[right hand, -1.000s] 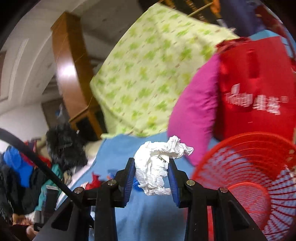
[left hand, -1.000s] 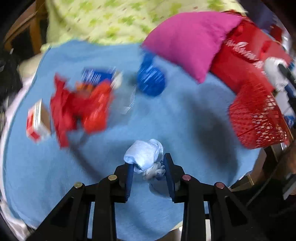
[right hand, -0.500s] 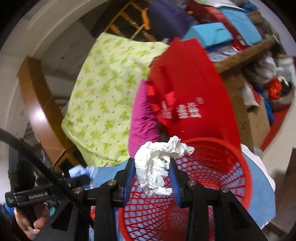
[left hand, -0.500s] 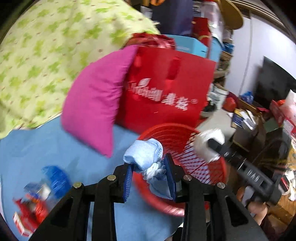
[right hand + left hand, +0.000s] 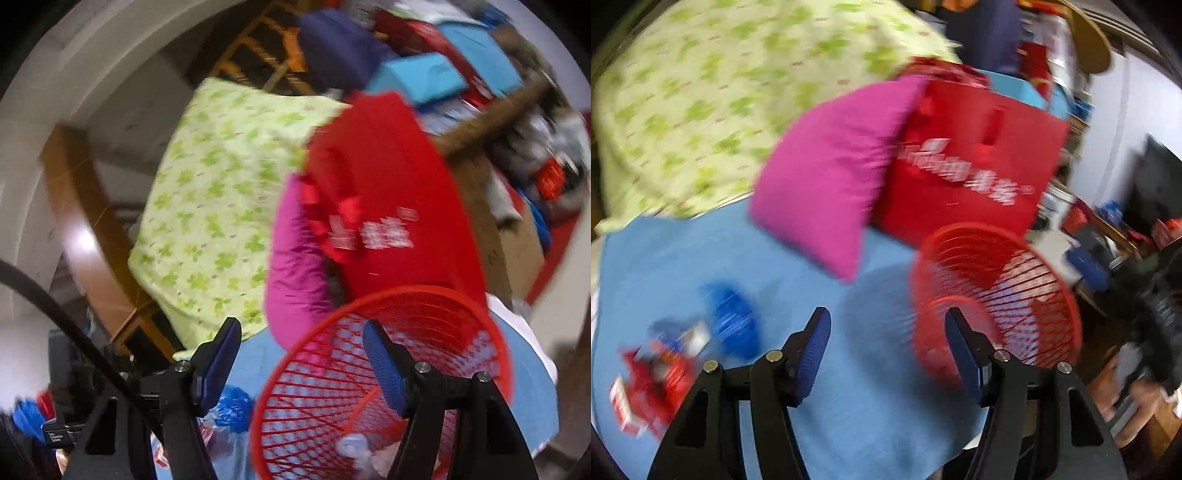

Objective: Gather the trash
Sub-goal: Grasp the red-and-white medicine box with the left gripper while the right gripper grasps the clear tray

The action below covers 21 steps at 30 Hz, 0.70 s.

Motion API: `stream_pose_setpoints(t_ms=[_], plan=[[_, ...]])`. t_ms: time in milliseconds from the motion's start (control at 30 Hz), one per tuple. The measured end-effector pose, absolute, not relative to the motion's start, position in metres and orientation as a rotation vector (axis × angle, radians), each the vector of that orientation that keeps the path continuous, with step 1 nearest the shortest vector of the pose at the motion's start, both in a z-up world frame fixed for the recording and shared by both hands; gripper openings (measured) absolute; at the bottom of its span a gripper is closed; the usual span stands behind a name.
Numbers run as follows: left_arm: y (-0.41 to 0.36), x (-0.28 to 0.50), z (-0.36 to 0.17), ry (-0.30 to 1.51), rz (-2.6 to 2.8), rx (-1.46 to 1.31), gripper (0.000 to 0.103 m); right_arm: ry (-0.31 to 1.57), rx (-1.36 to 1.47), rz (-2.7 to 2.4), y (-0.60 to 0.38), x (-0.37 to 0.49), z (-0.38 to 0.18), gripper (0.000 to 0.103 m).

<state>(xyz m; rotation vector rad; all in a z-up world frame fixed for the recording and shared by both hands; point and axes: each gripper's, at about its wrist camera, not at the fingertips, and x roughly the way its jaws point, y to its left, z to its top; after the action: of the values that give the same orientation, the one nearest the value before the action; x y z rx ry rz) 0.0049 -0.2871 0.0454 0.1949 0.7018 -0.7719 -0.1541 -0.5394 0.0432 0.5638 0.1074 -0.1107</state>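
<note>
I'm working in a lived-in home, a cluttered bedroom or storeroom by the look of it. A blue blanket (image 5: 701,258) covers the surface in front of me, with a magenta pillow (image 5: 831,173) and a green clover-print quilt (image 5: 701,92) piled behind it. A red shopping bag (image 5: 979,166) leans against the pillow, and a red mesh basket (image 5: 424,295) sits beside it. Folded bedding and boxes (image 5: 424,77) are stacked high behind, near a wooden headboard (image 5: 74,240).

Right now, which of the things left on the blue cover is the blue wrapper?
On the blue cover, look left of the red mesh basket and below the magenta pillow. The crumpled blue wrapper lies there, solid blue with white print, unlike the red packets beside it.
</note>
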Motion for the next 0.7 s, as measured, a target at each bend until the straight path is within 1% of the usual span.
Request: stream_pose_setpoints(t_ms=[167, 300, 367, 400, 500, 700], plan=[[-0.17, 0.022, 0.02, 0.683, -0.481, 0.149, 0.066, 0.132, 0.396, 0.041, -0.465, -0.124, 0.056, 0.072], [-0.091, 0.037, 0.004, 0.666, -0.236, 0.131, 0.069, 0.282, 0.338, 0.159, -0.406, -0.078, 0.04, 0.072], [-0.054, 0.045, -0.006, 0.679, -0.145, 0.094, 0.069, 0.394, 0.324, 0.175, -0.379, -0.051, 0.027, 0.073], [-0.041, 0.048, -0.011, 0.687, -0.121, 0.076, 0.069, 0.476, 0.307, 0.182, -0.362, -0.033, 0.016, 0.073], [-0.008, 0.058, -0.031, 0.721, -0.058, 0.017, 0.069, 0.609, 0.294, 0.205, -0.332, -0.003, -0.009, 0.073], [0.019, 0.075, -0.061, 0.765, -0.019, -0.055, 0.069, 0.706, 0.324, 0.219, -0.308, 0.029, -0.036, 0.073]])
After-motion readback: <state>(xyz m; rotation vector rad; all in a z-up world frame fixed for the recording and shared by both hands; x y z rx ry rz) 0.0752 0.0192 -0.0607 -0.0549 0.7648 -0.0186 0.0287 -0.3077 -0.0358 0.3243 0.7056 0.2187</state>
